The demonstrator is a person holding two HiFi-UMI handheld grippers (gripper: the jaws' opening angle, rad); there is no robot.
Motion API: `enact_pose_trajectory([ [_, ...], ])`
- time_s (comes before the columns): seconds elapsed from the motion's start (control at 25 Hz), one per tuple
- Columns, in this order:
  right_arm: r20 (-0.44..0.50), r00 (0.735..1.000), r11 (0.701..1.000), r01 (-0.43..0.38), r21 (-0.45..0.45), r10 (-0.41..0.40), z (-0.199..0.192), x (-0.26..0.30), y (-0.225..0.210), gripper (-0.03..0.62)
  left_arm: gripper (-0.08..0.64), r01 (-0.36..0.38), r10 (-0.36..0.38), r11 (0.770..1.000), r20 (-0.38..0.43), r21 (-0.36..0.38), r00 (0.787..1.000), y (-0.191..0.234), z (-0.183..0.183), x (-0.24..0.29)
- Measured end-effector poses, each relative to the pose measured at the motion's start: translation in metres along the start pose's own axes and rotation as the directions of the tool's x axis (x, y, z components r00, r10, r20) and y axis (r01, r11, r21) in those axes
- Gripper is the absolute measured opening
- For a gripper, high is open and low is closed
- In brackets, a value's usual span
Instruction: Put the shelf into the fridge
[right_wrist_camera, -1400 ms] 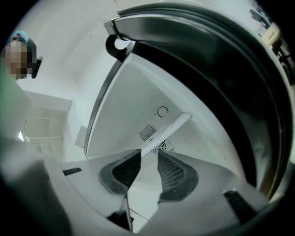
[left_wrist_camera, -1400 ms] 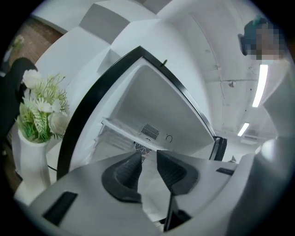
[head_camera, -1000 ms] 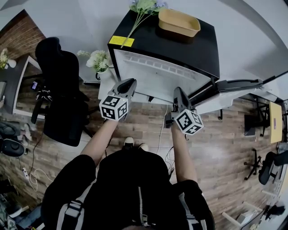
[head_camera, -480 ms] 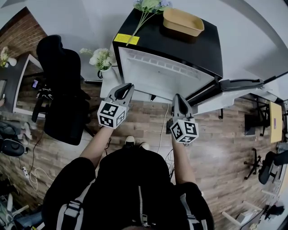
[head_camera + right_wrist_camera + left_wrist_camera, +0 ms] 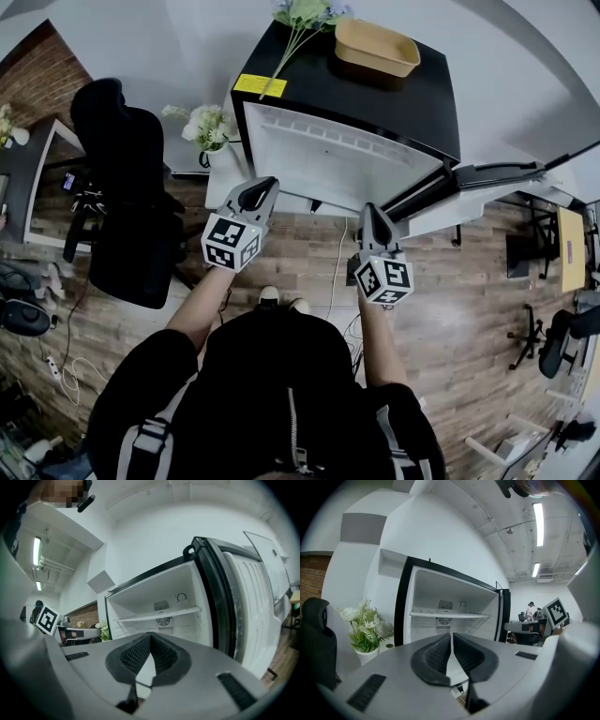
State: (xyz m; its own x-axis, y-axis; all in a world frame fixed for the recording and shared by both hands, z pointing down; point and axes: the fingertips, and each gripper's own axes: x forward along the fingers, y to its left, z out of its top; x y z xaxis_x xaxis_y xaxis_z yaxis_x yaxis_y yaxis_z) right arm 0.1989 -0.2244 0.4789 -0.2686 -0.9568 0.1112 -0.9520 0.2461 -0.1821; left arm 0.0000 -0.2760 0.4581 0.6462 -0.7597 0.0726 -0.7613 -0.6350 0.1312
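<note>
The black fridge (image 5: 375, 103) stands open in front of me, its door (image 5: 497, 178) swung out to the right. A clear shelf (image 5: 450, 615) lies level across the white interior, also seen in the right gripper view as the shelf (image 5: 159, 615). My left gripper (image 5: 265, 185) is just before the fridge's lower left edge. Its jaws have just been closing, and they are shut with nothing between them (image 5: 451, 637). My right gripper (image 5: 372, 211) sits before the opening near the door hinge, shut and empty (image 5: 150, 641). Neither touches the shelf.
A yellow tray (image 5: 375, 47) and flower stems (image 5: 300, 19) lie on the fridge top. A white flower pot (image 5: 208, 127) stands left of the fridge, with a black office chair (image 5: 131, 187) beyond. A cable (image 5: 337, 272) runs over the wood floor.
Both grippers have drawn back a little from the fridge toward my body. The right gripper's marker cube has rolled.
</note>
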Motion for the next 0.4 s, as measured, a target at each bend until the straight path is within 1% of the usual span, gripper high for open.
enact_pose_trajectory([
  [0.2, 0.001, 1.0, 1.0, 0.003, 0.029, -0.003, -0.0016, -0.0014, -0.0009, 0.008, 0.035, 0.009, -0.009, 1.0, -0.007, 0.003, 1.0, -0.0003, -0.0032, -0.0002],
  [0.4, 0.0, 1.0, 0.999, 0.002, 0.036, -0.002, -0.0028, -0.0043, -0.0011, 0.008, 0.035, 0.003, -0.003, 1.0, -0.013, -0.024, 1.0, 0.0026, -0.0073, -0.0023],
])
